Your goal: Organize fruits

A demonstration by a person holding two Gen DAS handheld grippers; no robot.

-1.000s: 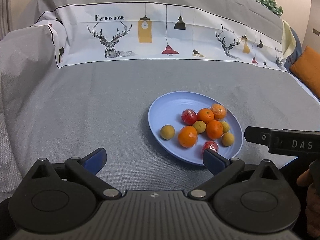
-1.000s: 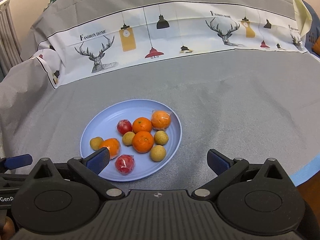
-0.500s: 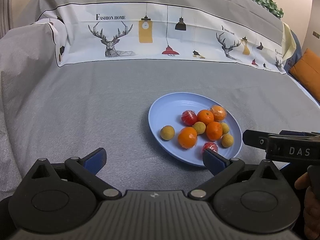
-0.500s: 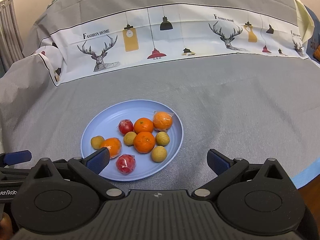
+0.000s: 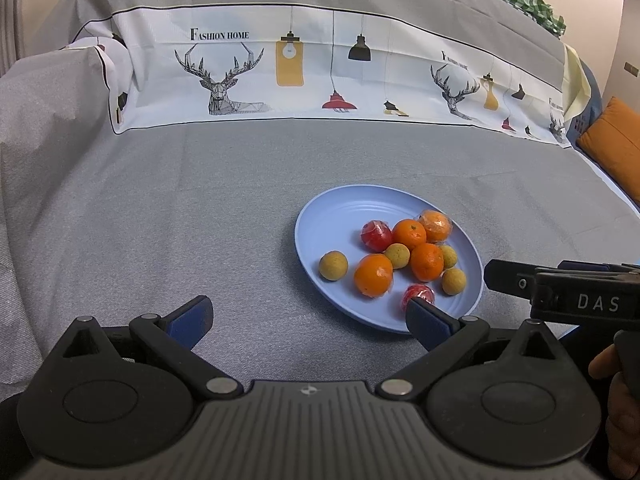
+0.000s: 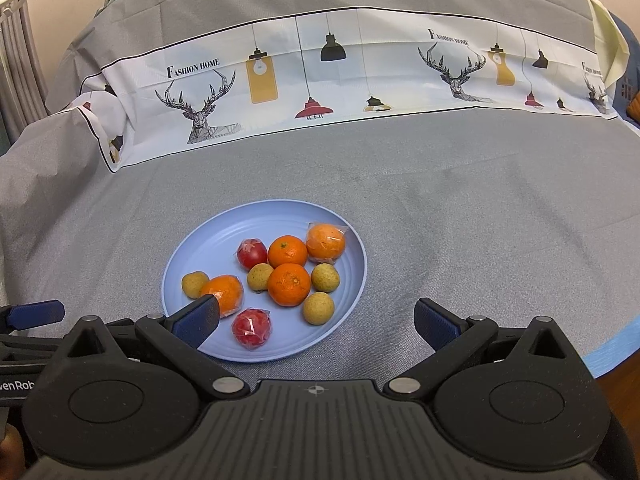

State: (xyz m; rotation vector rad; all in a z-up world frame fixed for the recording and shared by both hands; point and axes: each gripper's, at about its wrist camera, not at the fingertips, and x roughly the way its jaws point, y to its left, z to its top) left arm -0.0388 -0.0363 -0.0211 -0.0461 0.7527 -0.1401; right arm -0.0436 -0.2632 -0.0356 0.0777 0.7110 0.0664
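Note:
A light blue plate (image 5: pixel 332 216) (image 6: pixel 208 240) sits on the grey cloth and holds several fruits: oranges (image 5: pixel 409 233) (image 6: pixel 289 283), some in clear wrap (image 5: pixel 373 274) (image 6: pixel 326 241), small yellow-green fruits (image 5: pixel 333 265) (image 6: pixel 318 307) and two wrapped red ones (image 5: pixel 376 235) (image 6: pixel 252 327). My left gripper (image 5: pixel 308 316) is open and empty, just in front of the plate's left near side. My right gripper (image 6: pixel 318 318) is open and empty, just in front of the plate's right near side; its side shows in the left wrist view (image 5: pixel 568 292).
A grey cloth with a white printed band (image 5: pixel 320 76) (image 6: pixel 340 76) covers the surface and rises at the back. An orange cushion (image 5: pixel 612 148) lies far right. The blue front edge (image 6: pixel 612 352) of the surface is near right.
Both grippers have drifted slightly; the plate and fruits have not moved, and both grippers stay open and empty.

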